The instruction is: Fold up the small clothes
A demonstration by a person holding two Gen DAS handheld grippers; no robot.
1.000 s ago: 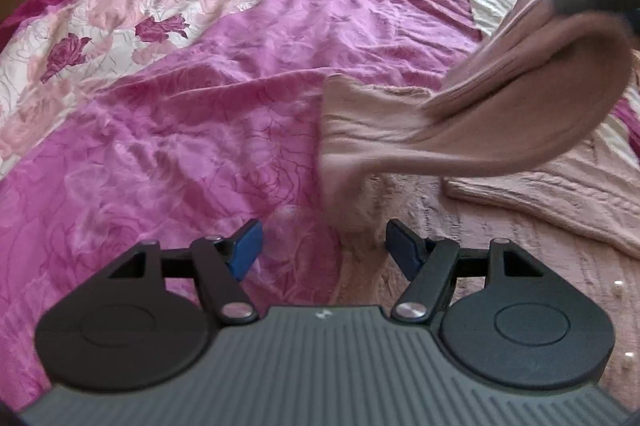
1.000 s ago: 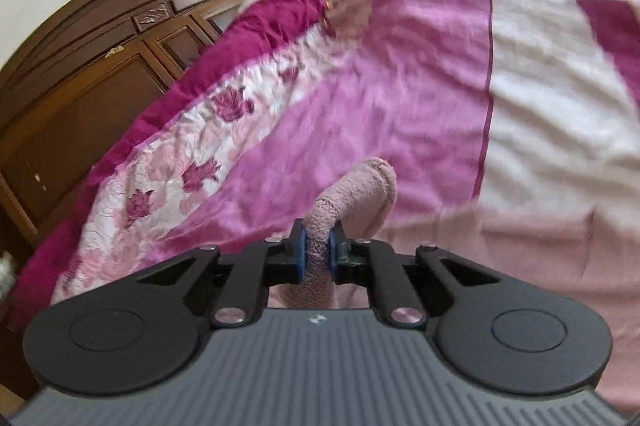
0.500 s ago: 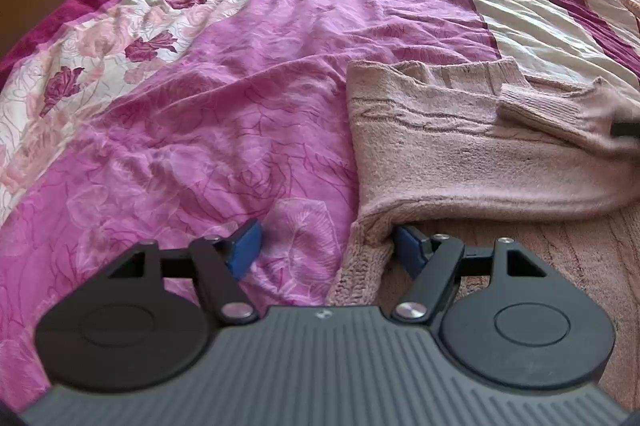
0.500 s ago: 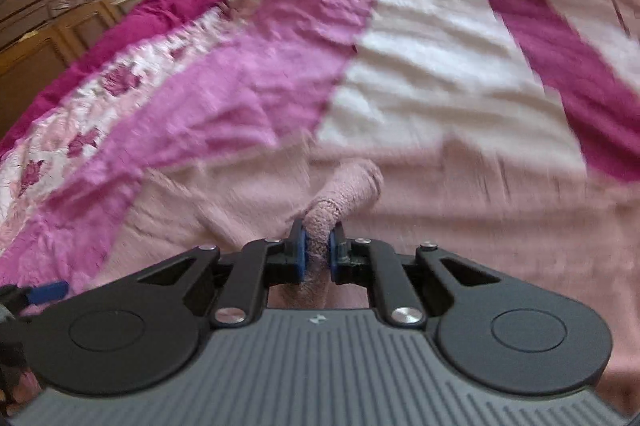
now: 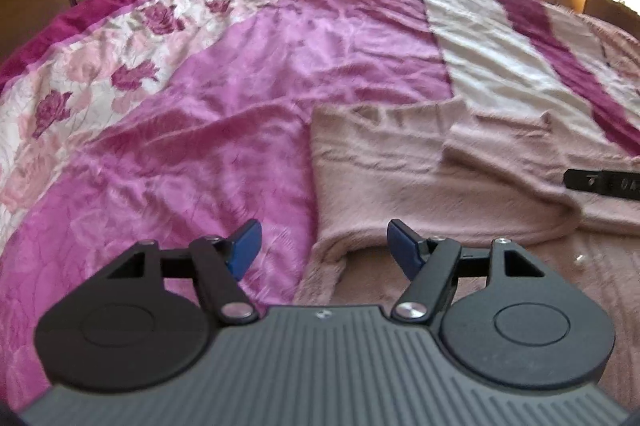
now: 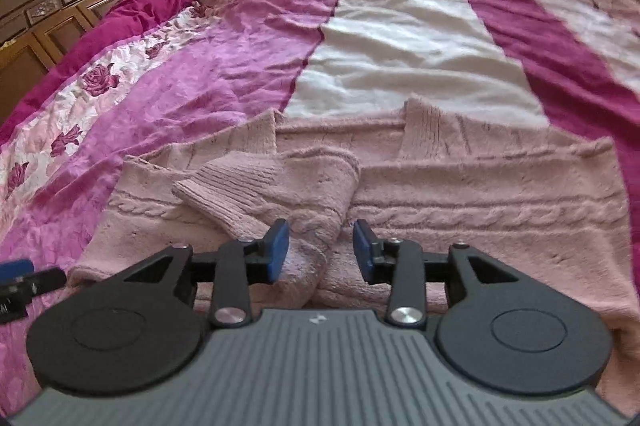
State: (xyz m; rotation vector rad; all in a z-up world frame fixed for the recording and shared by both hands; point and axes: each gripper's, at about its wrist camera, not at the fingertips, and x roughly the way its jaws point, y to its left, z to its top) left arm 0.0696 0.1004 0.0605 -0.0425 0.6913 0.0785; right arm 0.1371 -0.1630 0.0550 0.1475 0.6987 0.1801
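The right tool stands with its jaws wide apart over the folded-in sleeve of the pink knitted sweater, gripping nothing. The left tool is wide too, at the sweater's left edge. The sweater lies flat on the bed's magenta, floral quilt, the sleeve cuff resting across its chest

fuzzy cable-knit wool sweater lies on a sheeny, wrinkled satin-like bedspread, with a glossy carved wooden headboard beyond it.
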